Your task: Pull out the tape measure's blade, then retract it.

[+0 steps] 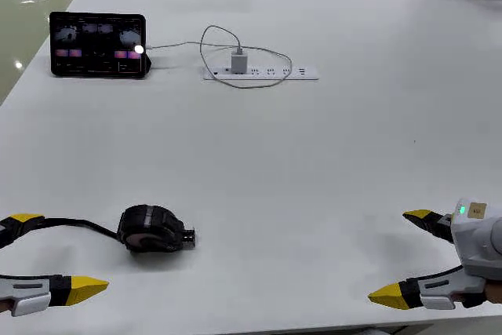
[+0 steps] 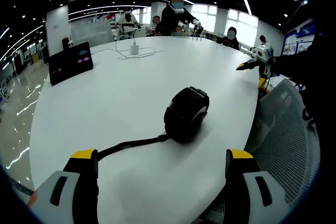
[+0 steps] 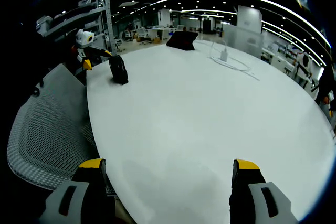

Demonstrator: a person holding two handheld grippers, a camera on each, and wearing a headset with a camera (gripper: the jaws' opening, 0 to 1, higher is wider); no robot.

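Observation:
A black tape measure (image 1: 153,229) lies on the white table (image 1: 314,154) near its front left, blade tip pointing right and a black wrist strap (image 1: 78,227) trailing left. My left gripper (image 1: 59,253) is open just left of it, yellow tips on either side of the strap. In the left gripper view the tape measure (image 2: 186,113) sits ahead of the open left gripper (image 2: 163,158), untouched. My right gripper (image 1: 408,256) is open at the front right edge, far from the tape. From the right gripper (image 3: 168,169) view the tape measure (image 3: 118,69) is small at the far left.
A black tablet (image 1: 97,45) stands at the back left. A white power strip (image 1: 261,73) with a charger (image 1: 239,62) and looped cable lies behind the middle. A grey mesh chair (image 3: 50,124) sits beside the table edge. People stand at the table's far side.

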